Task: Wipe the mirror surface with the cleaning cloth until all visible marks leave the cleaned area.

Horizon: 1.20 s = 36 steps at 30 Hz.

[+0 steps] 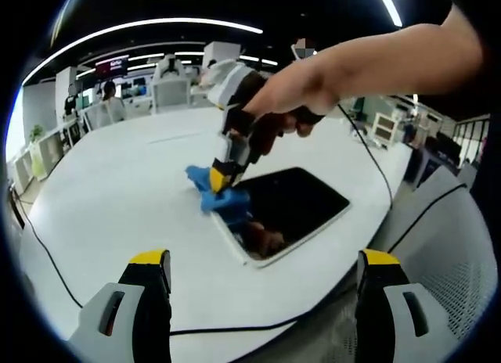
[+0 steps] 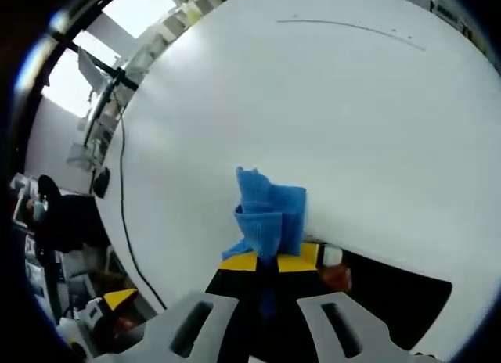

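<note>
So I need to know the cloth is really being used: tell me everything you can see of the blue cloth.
The blue cloth is a small, crumpled piece of what looks like waffle-textured fabric, bunched into folds. The right hand-held gripper is shut on it, its yellow-tipped jaws pinching the bundle. It is pressed down at the mirror's corner, lying partly on the dark glass and partly on the white table.

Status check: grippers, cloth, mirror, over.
Right gripper shut on blue cloth, pressing at mirror edge. Left gripper open, hovering clear. Nothing blocking.
</note>
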Tool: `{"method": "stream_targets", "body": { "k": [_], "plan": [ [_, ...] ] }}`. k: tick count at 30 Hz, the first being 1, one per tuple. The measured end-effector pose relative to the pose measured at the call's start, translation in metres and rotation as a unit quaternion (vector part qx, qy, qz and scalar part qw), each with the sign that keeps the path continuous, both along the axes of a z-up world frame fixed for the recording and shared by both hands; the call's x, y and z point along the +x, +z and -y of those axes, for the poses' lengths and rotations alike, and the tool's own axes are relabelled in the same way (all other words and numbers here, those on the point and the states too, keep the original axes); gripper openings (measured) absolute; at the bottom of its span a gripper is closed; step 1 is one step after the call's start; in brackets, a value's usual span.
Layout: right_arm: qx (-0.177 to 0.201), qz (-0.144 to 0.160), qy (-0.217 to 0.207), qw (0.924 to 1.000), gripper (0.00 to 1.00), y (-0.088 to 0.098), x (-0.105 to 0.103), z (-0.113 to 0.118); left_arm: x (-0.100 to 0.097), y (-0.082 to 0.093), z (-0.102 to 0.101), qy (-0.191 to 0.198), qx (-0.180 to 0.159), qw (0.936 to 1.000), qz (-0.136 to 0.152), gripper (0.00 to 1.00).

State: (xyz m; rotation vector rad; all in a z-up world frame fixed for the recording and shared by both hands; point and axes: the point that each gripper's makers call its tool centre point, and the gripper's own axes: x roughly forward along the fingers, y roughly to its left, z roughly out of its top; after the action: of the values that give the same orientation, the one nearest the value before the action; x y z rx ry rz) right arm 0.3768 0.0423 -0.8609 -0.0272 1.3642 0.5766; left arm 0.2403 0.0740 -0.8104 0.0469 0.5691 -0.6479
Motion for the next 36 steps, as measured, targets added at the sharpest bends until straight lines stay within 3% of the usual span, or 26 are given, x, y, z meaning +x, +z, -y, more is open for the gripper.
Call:
{"method": "stream_targets", "body": {
  "k": [19,36],
  "plan": [
    [-0.013,0.001,-0.009,0.9999,0.01,-0.006,0.009,0.032,0.001,-0.001,-0.002,0.005,0.003,1.0,0.002,0.99],
    [-0.02,0.004,-0.024,0.9995,0.01,-0.008,0.011,0.041,0.002,-0.001,-0.004,0.009,0.004,0.9999,0.006,0.99]
  ]
}}
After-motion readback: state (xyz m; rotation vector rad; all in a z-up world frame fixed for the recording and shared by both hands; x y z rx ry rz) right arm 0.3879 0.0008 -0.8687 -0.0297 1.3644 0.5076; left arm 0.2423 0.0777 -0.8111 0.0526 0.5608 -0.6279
